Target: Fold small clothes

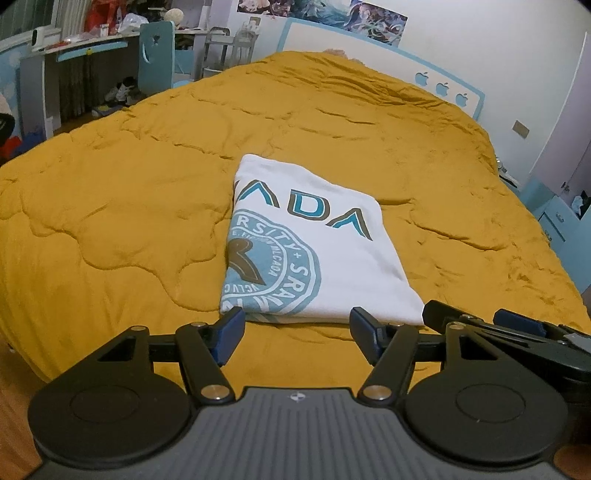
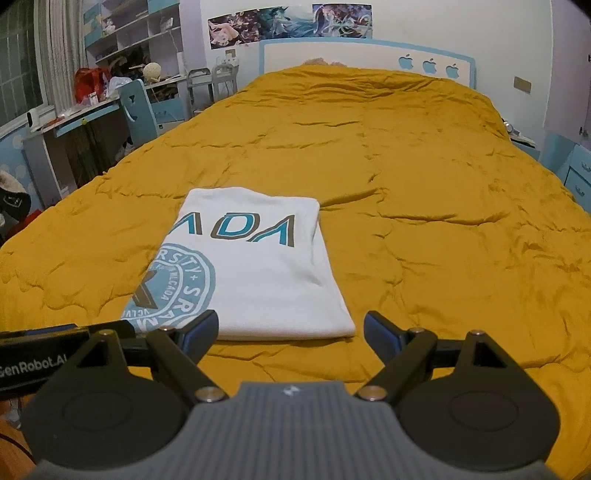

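- Left gripper point(image 1: 297, 326), left wrist view: nearest the lens is its grey ribbed body with two black discs and linkage arms. Blue-padded fingers point(image 1: 229, 334) stand wide apart, released, nothing between them. The gap frames the near edge of the shirt without touching it.
- Right gripper point(image 2: 290, 330), right wrist view: same build, jaws spread wide, released, empty. Left finger tip overlaps the shirt's near edge in the picture; contact cannot be told.
- Both grippers sit side by side at the foot end of the bed; the right one's fingers show at the right edge of the left view, and the left one's black arm, lettered "GenRobot.AI", at the left edge of the right view.
- White T-shirt point(image 1: 314, 243) point(image 2: 255, 273): folded into a compact rectangle, lying flat on the quilt, just beyond both grippers. Print faces up: letters "ADA" in teal and brown, part of a round teal seal at the near left corner. Fold edges look tidy; right side straight.
- Mustard quilt point(image 1: 110, 206) point(image 2: 443, 206): covers the whole bed, stitched, lightly wrinkled.
- White and blue headboard point(image 2: 369, 55) with three apple cut-outs at the far end; posters point(image 2: 288, 20) on the wall above.
- Desk point(image 2: 74, 122), blue chair point(image 2: 138, 107) and shelves to the left of the bed, cluttered.
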Demonstrator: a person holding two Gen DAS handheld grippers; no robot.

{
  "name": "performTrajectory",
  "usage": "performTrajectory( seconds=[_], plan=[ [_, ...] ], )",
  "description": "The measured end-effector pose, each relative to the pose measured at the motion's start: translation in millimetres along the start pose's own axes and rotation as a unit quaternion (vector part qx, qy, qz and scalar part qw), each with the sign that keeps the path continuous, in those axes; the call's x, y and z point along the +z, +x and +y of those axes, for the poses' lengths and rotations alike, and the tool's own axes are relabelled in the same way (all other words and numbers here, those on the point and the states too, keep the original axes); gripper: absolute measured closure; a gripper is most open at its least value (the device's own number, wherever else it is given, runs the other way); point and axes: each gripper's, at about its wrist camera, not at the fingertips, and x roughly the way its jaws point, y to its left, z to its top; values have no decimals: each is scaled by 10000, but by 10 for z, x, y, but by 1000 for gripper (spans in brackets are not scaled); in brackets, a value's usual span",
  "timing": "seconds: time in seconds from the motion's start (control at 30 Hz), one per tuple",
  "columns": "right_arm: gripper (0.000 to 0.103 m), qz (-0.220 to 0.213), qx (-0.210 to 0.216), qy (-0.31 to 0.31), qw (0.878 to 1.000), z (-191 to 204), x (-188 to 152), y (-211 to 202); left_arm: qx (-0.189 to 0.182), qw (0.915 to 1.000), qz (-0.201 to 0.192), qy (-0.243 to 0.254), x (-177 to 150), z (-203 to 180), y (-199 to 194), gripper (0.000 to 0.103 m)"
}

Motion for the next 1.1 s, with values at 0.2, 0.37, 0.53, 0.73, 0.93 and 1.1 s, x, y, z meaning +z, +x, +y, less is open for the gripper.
performTrajectory(
  seconds=[0.2, 0.37, 0.53, 0.73, 0.93, 1.1],
  plan=[
    [21, -17, -60, -63, 10000, 25, 2, -13, 29, 10000, -10, 32, 8, -13, 2, 27],
    [21, -2, -127, -134, 9998, 73, -7, 0, 102, 9999, 25, 62, 31, -18, 24, 28],
    [21, -16, -172, -226, 9996, 102, -5, -1, 106, 9999, 38, -44, 31, 9, 41, 28],
    [22, 18, -169, -226, 9996, 120, -8, 12, 120, 9999, 70, -51, 25, 20, 54, 28],
    [22, 31, -204, -264, 9994, 123, -6, 29, 210, 9997, 103, -9, 29, 25, 64, 28],
    [22, 51, -203, -267, 9994, 137, -11, 53, 264, 9995, 148, 12, 34, 26, 80, 28]
  ],
)
